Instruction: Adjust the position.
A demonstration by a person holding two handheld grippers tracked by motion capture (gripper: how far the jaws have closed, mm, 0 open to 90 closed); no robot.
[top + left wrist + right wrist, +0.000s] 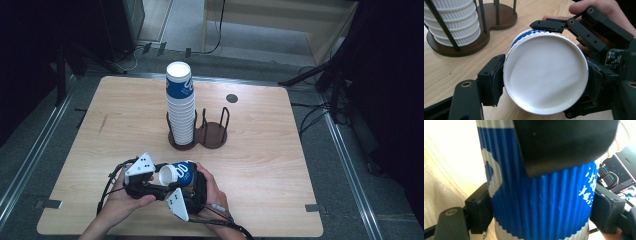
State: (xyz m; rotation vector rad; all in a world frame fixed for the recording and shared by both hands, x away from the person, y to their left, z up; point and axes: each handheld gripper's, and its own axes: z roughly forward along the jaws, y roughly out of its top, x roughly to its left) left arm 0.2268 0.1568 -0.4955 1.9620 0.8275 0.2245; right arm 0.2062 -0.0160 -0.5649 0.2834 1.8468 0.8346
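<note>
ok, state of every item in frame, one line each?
Blue and white cup: on its side above the table, gripped by both grippers.
Left gripper: shut on the cup's base end.
Right gripper: shut on the cup's blue ribbed wall.
Cup stack: upright in the holder's left slot.
Holder's right slot: empty.

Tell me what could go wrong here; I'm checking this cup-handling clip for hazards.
1. Both the left gripper and the right gripper clamp the same paper cup, which lies on its side above the table. Squeezing or pulling apart could crush its thin wall.
2. The tall stack of cups in the holder stands close behind; a careless swing might topple it.
</note>
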